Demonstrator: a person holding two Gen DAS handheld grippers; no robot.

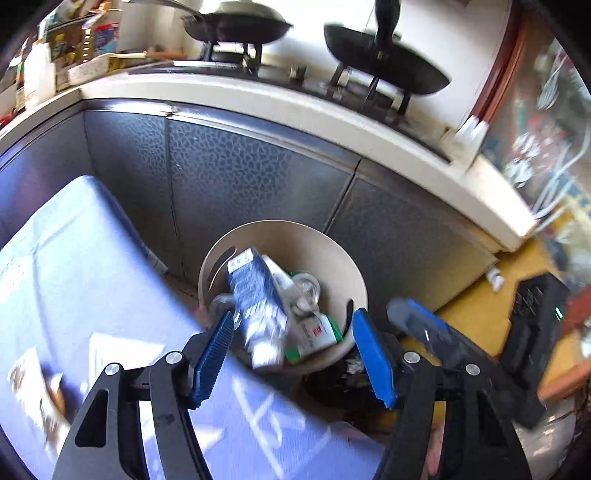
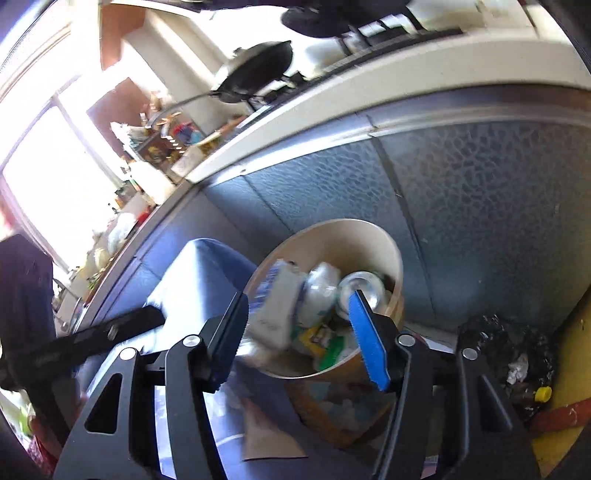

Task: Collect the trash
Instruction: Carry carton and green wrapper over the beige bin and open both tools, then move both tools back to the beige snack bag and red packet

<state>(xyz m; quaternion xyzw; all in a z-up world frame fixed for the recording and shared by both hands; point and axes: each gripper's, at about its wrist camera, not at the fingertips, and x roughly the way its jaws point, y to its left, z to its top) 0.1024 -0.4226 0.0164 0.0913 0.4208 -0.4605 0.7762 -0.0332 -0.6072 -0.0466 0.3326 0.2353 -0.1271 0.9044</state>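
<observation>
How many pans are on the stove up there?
2: one pan on the stove's left burner, another pan on the right burner. More could be out of frame.

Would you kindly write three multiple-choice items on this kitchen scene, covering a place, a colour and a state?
1. Where does the trash bin stand?
A. On the stove
B. On the floor before the dark cabinet doors
C. On the blue table

2. What colour are the gripper pads?
A. Red
B. Green
C. Blue

3. How is the left gripper?
A. Open, gripping nothing
B. Shut on a can
C. Shut on a bag

Answers: 1 B, the bin sits low against the cabinet fronts. 2 C, both pads show blue. 3 A, its pads stand apart and the blue carton lies in the bin beyond them.
</observation>
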